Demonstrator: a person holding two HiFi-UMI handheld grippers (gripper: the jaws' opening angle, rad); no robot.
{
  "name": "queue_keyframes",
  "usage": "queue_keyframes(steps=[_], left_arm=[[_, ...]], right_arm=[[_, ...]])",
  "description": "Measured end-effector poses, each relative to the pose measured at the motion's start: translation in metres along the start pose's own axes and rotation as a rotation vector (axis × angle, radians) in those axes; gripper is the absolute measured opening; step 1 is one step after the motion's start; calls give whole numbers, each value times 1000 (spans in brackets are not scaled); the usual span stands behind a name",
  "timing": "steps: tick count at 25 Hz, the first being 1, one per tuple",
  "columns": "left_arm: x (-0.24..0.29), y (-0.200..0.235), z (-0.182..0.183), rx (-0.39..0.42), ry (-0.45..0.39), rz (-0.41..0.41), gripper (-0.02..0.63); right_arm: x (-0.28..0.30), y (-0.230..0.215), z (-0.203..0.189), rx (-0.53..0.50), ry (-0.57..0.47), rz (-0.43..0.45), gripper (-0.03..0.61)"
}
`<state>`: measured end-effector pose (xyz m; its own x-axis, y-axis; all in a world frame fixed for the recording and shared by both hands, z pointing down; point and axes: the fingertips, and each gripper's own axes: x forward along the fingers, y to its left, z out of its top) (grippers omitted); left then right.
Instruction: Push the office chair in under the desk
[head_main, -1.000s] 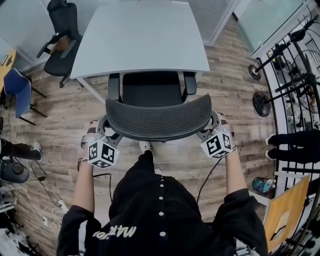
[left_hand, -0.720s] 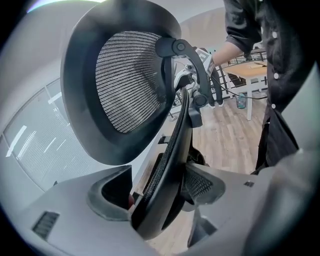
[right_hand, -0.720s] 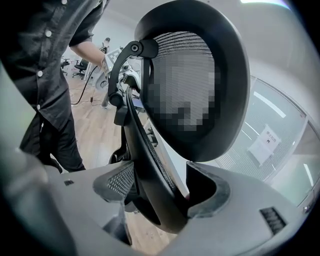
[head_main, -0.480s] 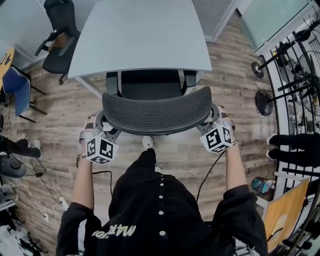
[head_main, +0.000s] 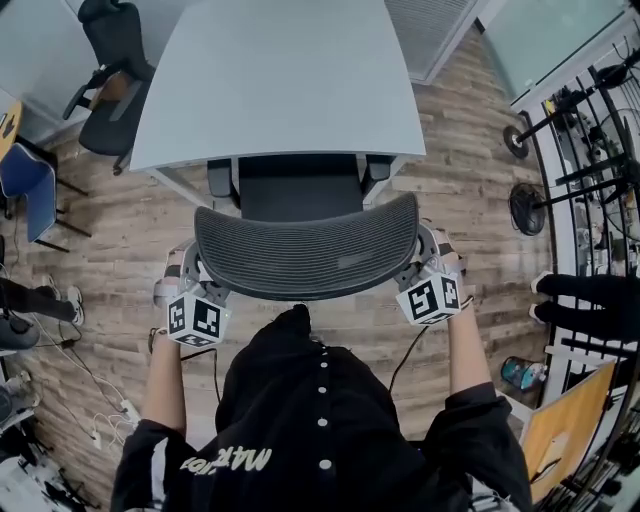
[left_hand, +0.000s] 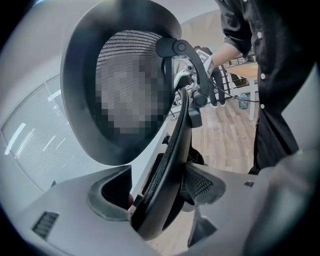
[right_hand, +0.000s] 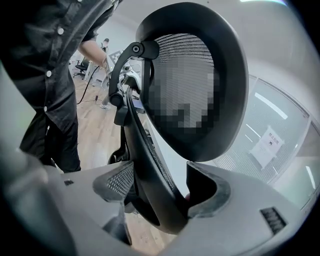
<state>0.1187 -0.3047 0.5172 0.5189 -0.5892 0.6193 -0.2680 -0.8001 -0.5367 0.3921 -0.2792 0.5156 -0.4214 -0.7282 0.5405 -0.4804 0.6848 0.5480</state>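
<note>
I have the office chair (head_main: 305, 258) straight ahead, its seat partly under the near edge of the desk (head_main: 280, 80). My left gripper (head_main: 188, 272) clasps the backrest's left edge and my right gripper (head_main: 428, 256) its right edge. A second chair (head_main: 105, 70) stands left of the desk.

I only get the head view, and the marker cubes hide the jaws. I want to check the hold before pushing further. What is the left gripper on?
Observer: The left gripper view shows the left gripper with the backrest rim between its jaws, which are closed on it.
Operator: And the right one?
Observer: The right gripper view shows the right gripper clamped on the backrest's opposite rim, with the headrest above the jaws.
</note>
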Motion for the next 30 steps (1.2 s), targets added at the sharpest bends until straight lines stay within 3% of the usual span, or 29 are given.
queue_keyframes(steps=[30], left_arm=[[80,119,-25,26,-27,27,350]], right_arm=[[103,-83,12,15,19,-19,339]])
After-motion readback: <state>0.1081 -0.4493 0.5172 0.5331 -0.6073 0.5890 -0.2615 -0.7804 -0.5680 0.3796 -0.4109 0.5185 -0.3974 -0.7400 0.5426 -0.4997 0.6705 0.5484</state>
